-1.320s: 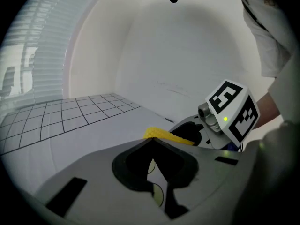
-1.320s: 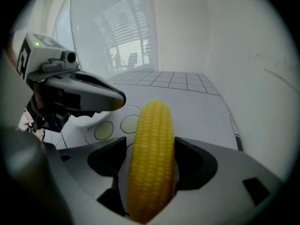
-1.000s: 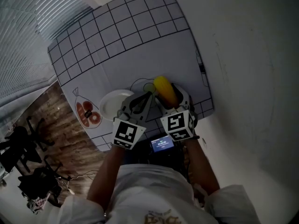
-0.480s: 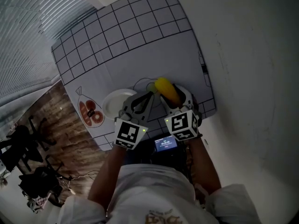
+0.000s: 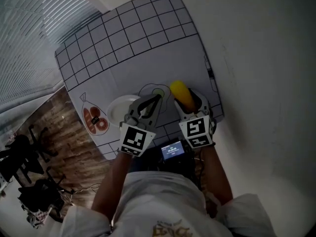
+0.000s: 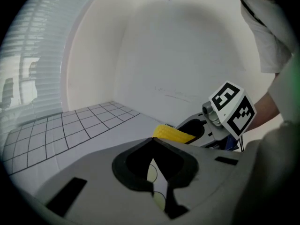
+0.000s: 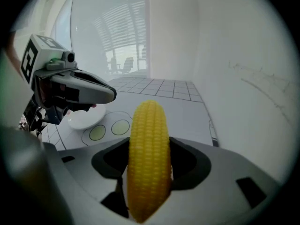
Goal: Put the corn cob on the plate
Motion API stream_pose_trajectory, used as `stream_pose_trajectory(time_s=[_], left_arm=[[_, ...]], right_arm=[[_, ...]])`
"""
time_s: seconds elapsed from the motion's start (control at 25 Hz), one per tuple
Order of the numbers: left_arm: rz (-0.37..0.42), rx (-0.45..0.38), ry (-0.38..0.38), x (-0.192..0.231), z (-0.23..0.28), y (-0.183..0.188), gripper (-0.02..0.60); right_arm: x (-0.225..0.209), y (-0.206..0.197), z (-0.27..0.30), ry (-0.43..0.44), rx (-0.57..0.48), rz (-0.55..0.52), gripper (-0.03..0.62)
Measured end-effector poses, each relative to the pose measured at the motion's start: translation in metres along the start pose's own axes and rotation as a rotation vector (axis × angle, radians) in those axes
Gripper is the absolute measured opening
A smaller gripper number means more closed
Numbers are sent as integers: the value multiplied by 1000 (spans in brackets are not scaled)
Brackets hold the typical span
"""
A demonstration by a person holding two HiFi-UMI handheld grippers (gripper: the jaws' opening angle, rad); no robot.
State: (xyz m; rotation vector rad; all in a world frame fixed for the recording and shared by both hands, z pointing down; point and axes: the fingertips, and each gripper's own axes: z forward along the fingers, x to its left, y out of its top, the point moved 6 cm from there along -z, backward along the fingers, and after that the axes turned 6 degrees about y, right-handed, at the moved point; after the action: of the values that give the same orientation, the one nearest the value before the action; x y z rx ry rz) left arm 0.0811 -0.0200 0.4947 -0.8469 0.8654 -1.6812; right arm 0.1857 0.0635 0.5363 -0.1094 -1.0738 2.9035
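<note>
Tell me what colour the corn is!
Bright yellow, with rows of little kernels. The corn cob shows best in the right gripper view.

shirt (image 5: 163,209): white, short sleeves, gold chest print | left gripper (image 5: 158,98): grey shell, black-white marker cube (image 5: 134,138) | right gripper (image 5: 187,102): same build

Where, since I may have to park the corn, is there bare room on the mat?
The gridded far half of the mat, beyond the drawn circles, is bare; so is the plate. Crowded: the near edge, where the left gripper and the right gripper, holding the corn, crowd the circles.
</note>
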Motion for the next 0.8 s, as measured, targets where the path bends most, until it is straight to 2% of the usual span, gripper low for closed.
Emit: stream_pose_trajectory(time_s=[0.28,0.52,0.8], left_arm=[[96,-45,-18,-6,-4,29,8],[140,-73,-31,-15,-11,44,8],[153,-90,-29,-19,-17,49,8]], right_arm=[[-6,22,-22,-45,-53,-25,255],[-5,33,-42,-69,-81,7,255],[-10,38,-52,-94,-75,-21,255]])
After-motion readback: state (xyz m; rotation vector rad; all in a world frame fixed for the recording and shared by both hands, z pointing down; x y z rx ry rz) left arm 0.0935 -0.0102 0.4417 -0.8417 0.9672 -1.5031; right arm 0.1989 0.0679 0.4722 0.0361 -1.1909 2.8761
